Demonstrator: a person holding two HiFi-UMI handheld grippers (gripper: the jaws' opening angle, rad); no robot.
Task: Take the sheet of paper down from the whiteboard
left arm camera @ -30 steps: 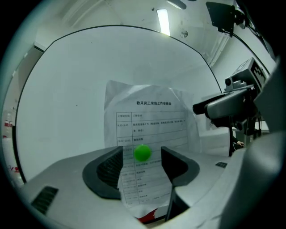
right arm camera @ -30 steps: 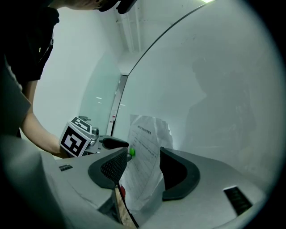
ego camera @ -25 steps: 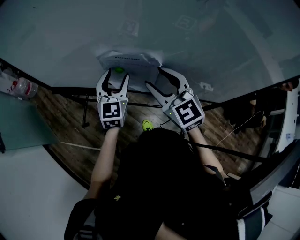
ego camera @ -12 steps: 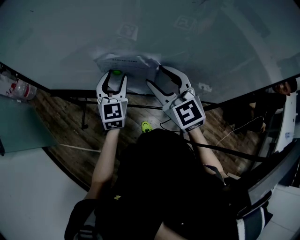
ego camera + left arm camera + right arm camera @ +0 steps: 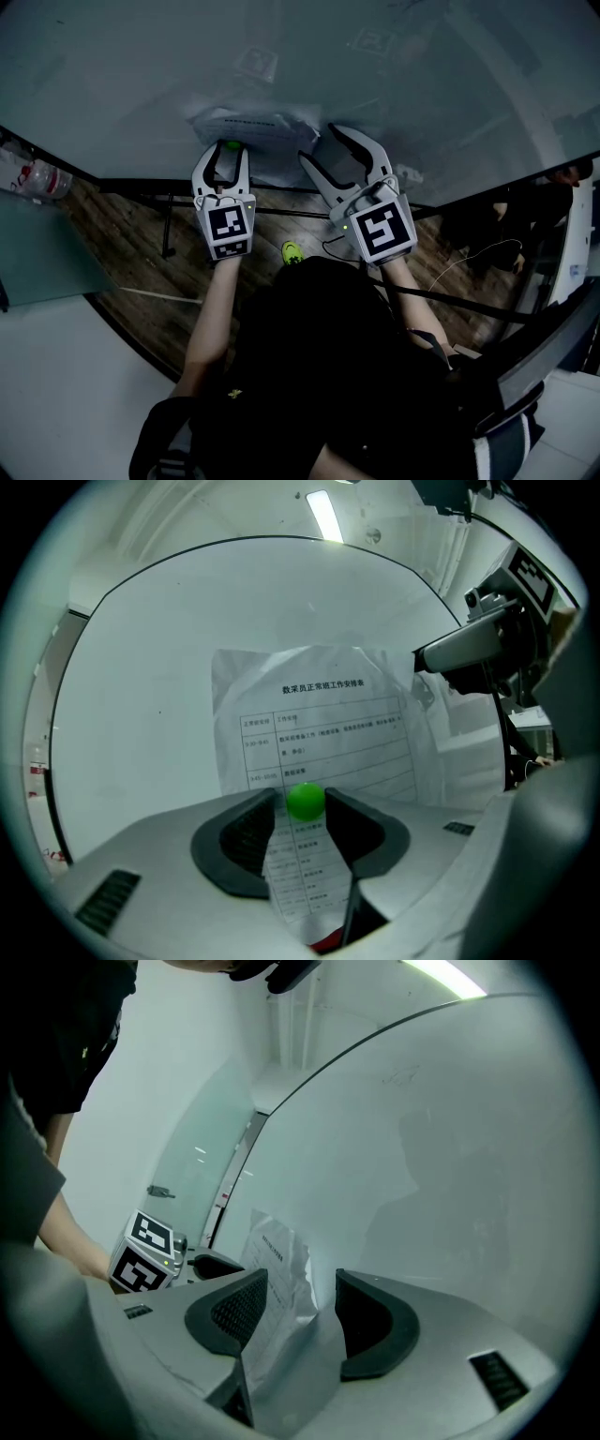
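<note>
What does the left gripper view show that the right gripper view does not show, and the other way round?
Only the left gripper view: the green magnet between the left hand-held gripper's jaws, which have just been closing, and the printed table. Only the right gripper view: the left one's marker cube and the crumpled edge of the sheet of paper between the right hand-held gripper's open jaws. Both: the sheet on the whiteboard.

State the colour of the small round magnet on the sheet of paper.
Bright green: the magnet shows best in the left gripper view.
</note>
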